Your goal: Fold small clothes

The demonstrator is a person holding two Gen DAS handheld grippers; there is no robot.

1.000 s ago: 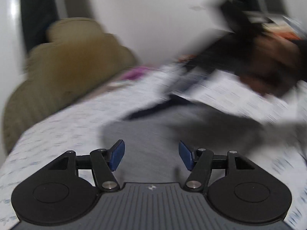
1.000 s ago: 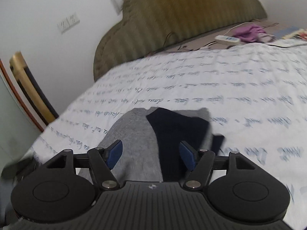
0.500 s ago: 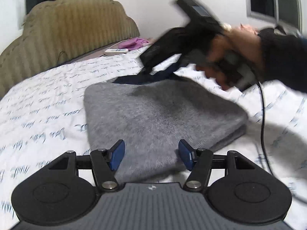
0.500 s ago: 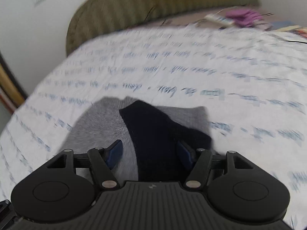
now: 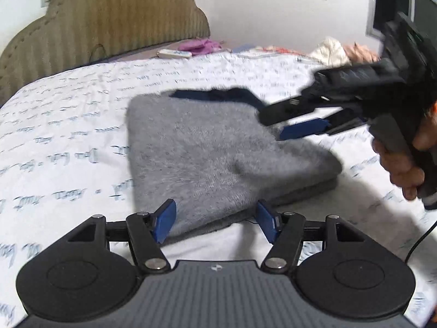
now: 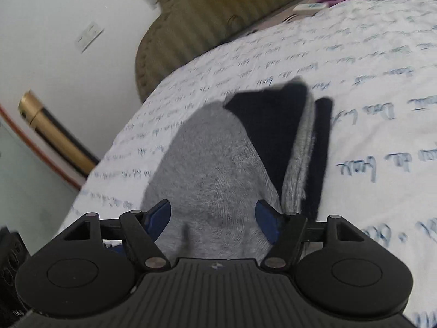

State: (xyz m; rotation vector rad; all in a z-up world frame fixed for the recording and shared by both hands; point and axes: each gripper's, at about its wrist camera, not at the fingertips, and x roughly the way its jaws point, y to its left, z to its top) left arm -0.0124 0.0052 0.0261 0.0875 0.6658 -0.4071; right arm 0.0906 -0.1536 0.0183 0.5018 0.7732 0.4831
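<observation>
A folded grey knit garment with a dark navy part at its far edge lies on the white printed bedsheet. My left gripper is open and empty, just above the garment's near edge. My right gripper shows in the left wrist view, open, hovering over the garment's right side. In the right wrist view the right gripper is open over the grey garment, with the navy part ahead to the right.
An olive padded headboard stands at the far end of the bed. A white remote and purple cloth lie near it. More clothes are piled at the far right. A wooden chair back stands beside the bed.
The left gripper pulled back slightly, so the garment sits further ahead. The right gripper swung from the garment's far edge to its right side and moved in closer. Both stayed open.
</observation>
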